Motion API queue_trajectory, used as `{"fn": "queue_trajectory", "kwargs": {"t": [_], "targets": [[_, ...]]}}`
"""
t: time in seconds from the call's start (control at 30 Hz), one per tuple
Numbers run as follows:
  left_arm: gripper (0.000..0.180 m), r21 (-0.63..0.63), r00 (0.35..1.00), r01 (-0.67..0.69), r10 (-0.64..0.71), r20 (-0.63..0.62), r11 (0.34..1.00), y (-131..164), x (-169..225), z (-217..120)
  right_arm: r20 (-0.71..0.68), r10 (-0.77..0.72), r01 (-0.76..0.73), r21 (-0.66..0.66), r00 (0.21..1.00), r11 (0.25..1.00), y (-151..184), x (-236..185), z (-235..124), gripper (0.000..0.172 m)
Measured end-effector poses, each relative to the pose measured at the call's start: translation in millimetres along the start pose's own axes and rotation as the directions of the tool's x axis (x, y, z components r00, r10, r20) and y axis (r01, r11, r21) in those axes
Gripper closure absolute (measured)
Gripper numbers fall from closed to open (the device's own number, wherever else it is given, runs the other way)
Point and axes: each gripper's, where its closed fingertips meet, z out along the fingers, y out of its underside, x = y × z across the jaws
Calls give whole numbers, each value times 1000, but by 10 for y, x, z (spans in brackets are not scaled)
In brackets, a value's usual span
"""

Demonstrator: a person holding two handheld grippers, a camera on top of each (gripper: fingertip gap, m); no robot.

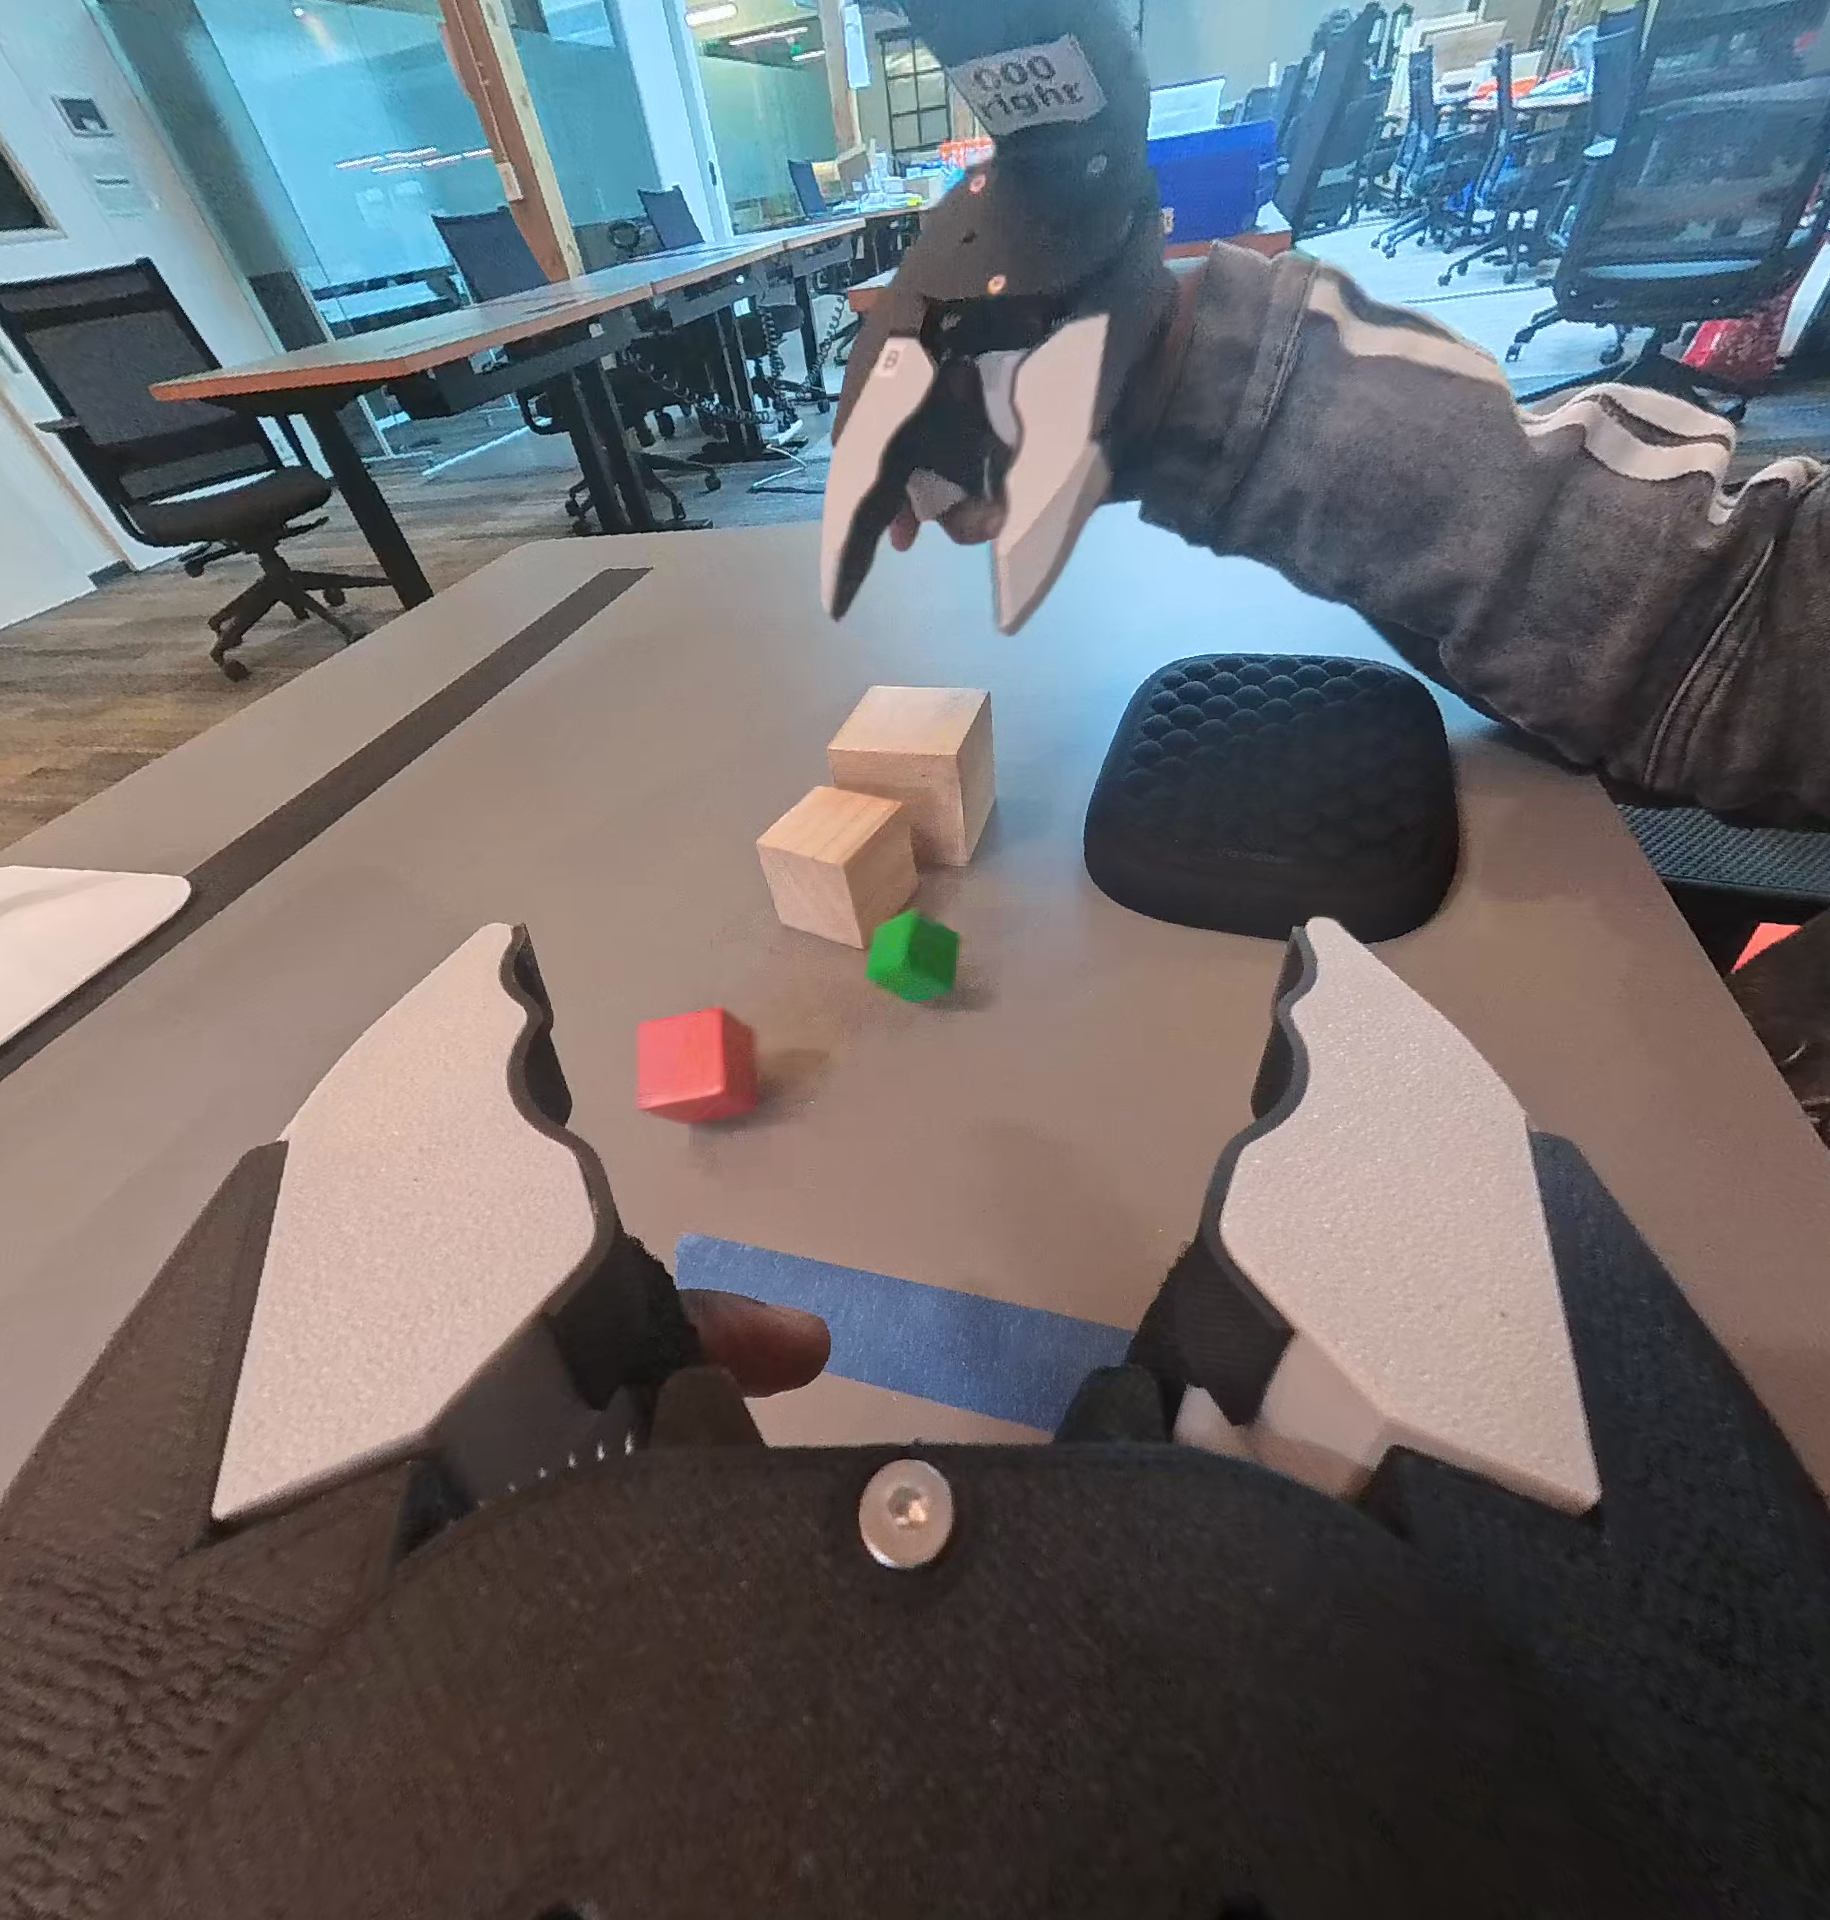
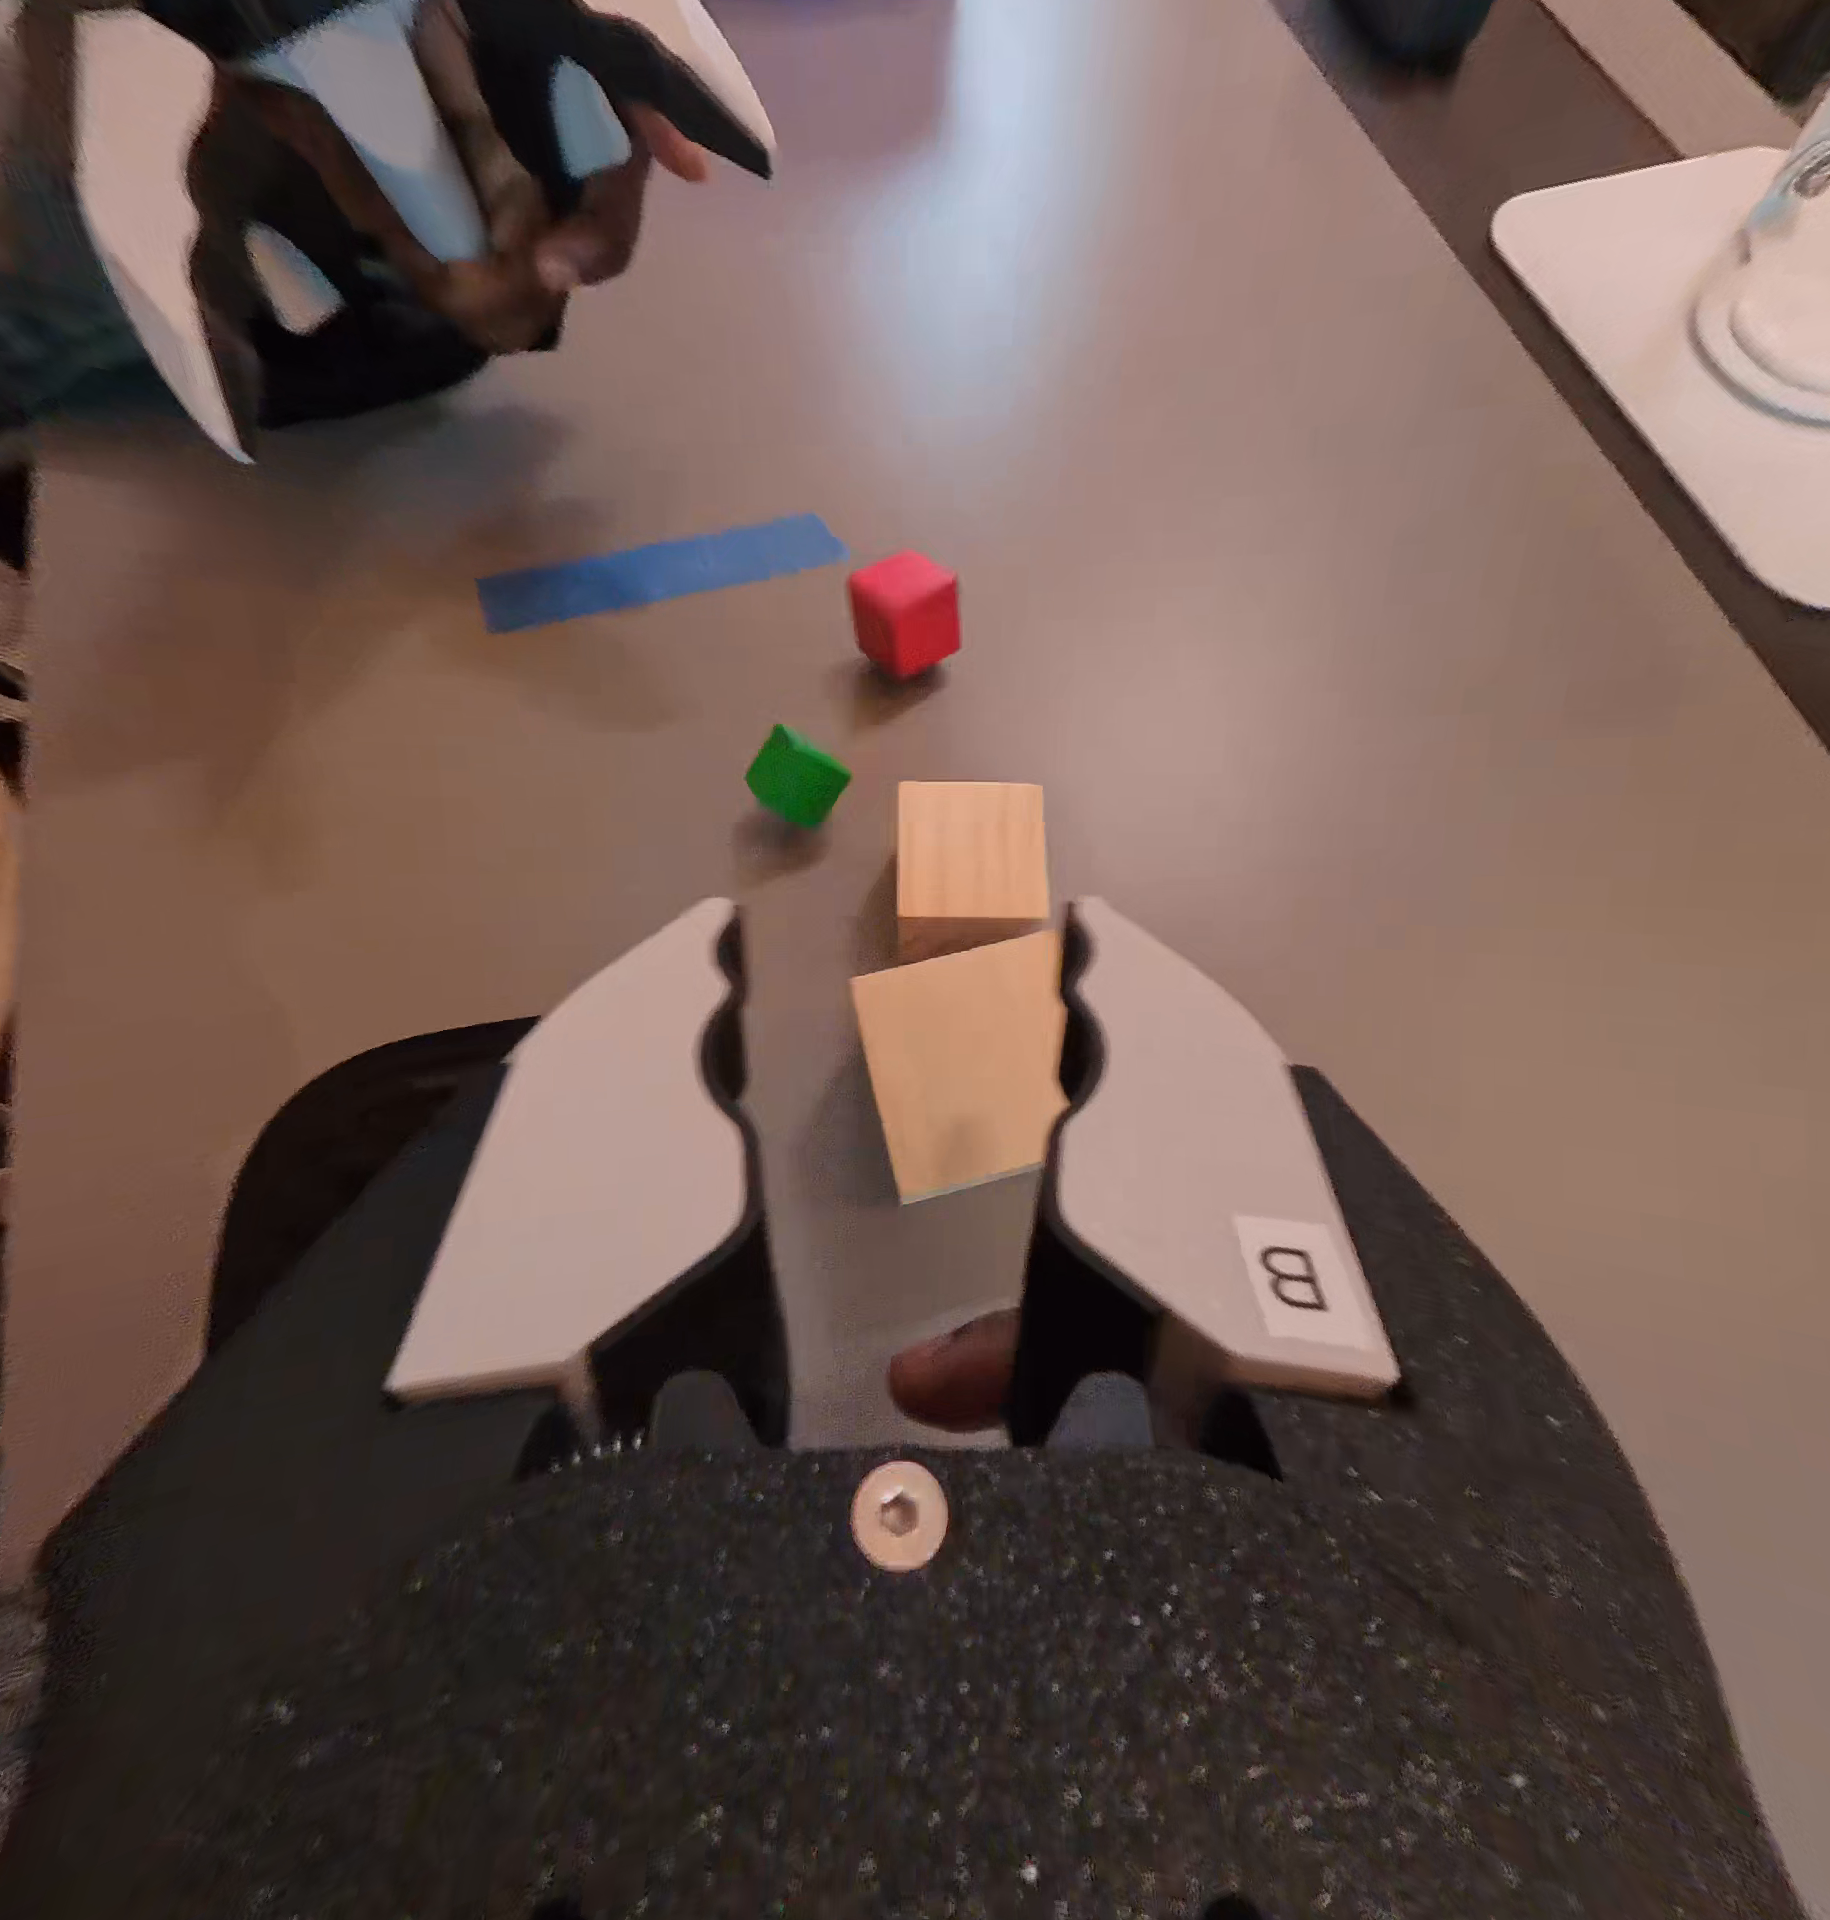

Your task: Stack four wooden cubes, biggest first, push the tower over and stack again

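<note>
Cubes lie scattered on the grey bench point(image 1: 475, 790) in the left wrist view: the big wooden cube point(image 1: 916, 764) at centre touches the smaller wooden cube point(image 1: 836, 864), with the green cube point(image 1: 912, 956) tipped on an edge just beside it and the red cube point(image 1: 695, 1065) nearer, lower centre. The left hand-held gripper point(image 1: 911, 997) is spread wide and bare. The right hand-held gripper point(image 1: 921, 613) hovers above, released.

In the right wrist view the right hand-held gripper's fingers point(image 2: 1150, 1039) stand apart above the big wooden cube. Blue tape point(image 2: 662, 571) lies left of the red cube.
</note>
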Motion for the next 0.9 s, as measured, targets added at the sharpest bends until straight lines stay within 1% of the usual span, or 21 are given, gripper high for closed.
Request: {"fn": "queue_trajectory", "kwargs": {"t": [0.03, 0.07, 0.13, 0.17, 0.27, 0.33, 0.37, 0.4, 0.47, 0.5, 0.53, 0.57, 0.6, 0.67, 0.7, 0.73, 0.77, 0.8, 0.83, 0.87, 0.9], "targets": [[51, -1, 1000, 0, 0, 0, 1000, 2, 1, 1, 16, 19, -19, -10, 1000, 1000, 34, -18, -3, 99], [51, -1, 1000, 1, -1, -1, 1000, 3, 1, 3, 15, 31, -31, -48, 999, 998, 99, -15, 13, 89], [51, -3, 1000, 1, -1, -2, 1000, 6, 2, 5, -3, 17, -18, -170, 1000, 985, 258, 18, 88, 79], [51, -4, 1000, 0, 0, -2, 1000, 6, 2, 6, 3, 3, -2, -232, 1000, 973, 319, 20, 135, 78], [51, -6, 1000, 1, -1, 0, 1000, 13, -3, 7, -20, -73, 58, -422, 997, 905, 487, 124, 265, 81], [51, -7, 1000, 3, -3, 1, 1000, 17, -7, 8, -18, -151, 112, -590, 988, 800, 690, 221, 305, 88], [51, -6, 1000, 4, -4, 1, 1000, 14, -6, 7, 0, -185, 137, -667, 983, 733, 797, 256, 304, 97], [51, -5, 1000, 3, -3, 0, 1000, 11, -3, 8, 23, -210, 163, -712, 978, 682, 858, 271, 306, 104], [51, -6, 1000, -1, 1, 0, 1000, 7, 0, 8, 40, -230, 186, -731, 972, 657, 851, 290, 306, 105], [51, -5, 1000, -3, 3, 1, 1000, 2, 1, 7, 40, -226, 183, -728, 973, 660, 845, 295, 299, 105], [51, -2, 1000, -7, 7, 5, 1000, -8, -1, 6, 24, -225, 177, -701, 974, 691, 806, 315, 292, 106], [51, 5, 1000, -12, 12, 11, 1000, -24, -6, 1, -13, -208, 151, -645, 978, 749, 725, 341, 280, 106], [51, 16, 1000, -20, 20, 22, 1000, -49, -16, -5, -53, -159, 103, -551, 986, 828, 599, 348, 263, 106], [54, 59, 997, -49, 45, 68, 997, -135, -60, -29, -77, -21, 1, -256, 997, 967, 218, 287, 195, 106], [57, 89, 992, -73, 64, 107, 993, -193, -98, -50, -45, 40, -43, -83, 998, 996, -4, 216, 136, 106], [59, 117, 982, -109, 89, 164, 987, -254, -153, -80, 12, 84, -84, 86, 996, 993, -226, 123, 65, 106], [61, 144, 964, -158, 122, 235, 977, -325, -213, -121, 79, 117, -133, 240, 990, 962, -442, 28, -4, 106], [64, 162, 938, -221, 163, 306, 962, -394, -261, -167, 164, 149, -201, 369, 975, 907, -644, -74, -57, 106], [66, 163, 901, -294, 216, 377, 942, -456, -295, -212, 273, 179, -291, 455, 945, 842, -816, -187, -77, 106], [67, 149, 853, -371, 273, 444, 917, -513, -313, -251, 388, 201, -385, 487, 900, 784, -940, -306, -54, 106], [68, 132, 809, -440, 328, 487, 888, -562, -298, -274, 482, 214, -461, 482, 850, 745, -1020, -417, 20, 106]]}}
